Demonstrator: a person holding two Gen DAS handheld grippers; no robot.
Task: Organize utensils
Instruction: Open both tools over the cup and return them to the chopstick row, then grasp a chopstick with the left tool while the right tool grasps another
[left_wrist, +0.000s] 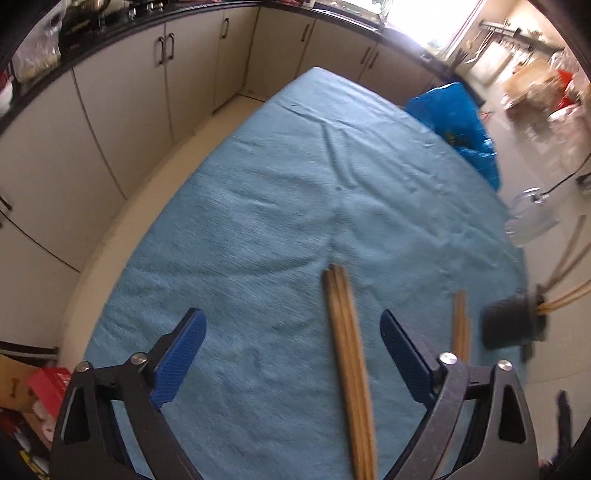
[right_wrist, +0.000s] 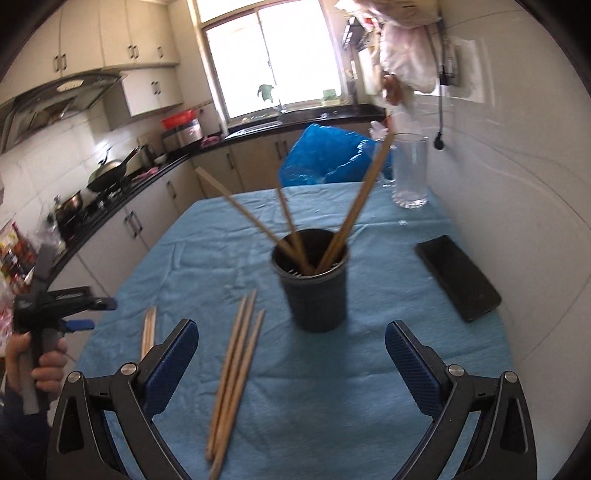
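Both grippers stand spread and empty: the left gripper above a bundle of chopsticks low in the frame, the right gripper before the black holder. The chopsticks look light, stiff and smooth; I would pinch the bundle near its middle.

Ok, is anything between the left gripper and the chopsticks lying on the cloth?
Nothing visible. The left gripper is open, with the chopstick bundle lying on the blue cloth between its jaws. The black holder stands off to the side.
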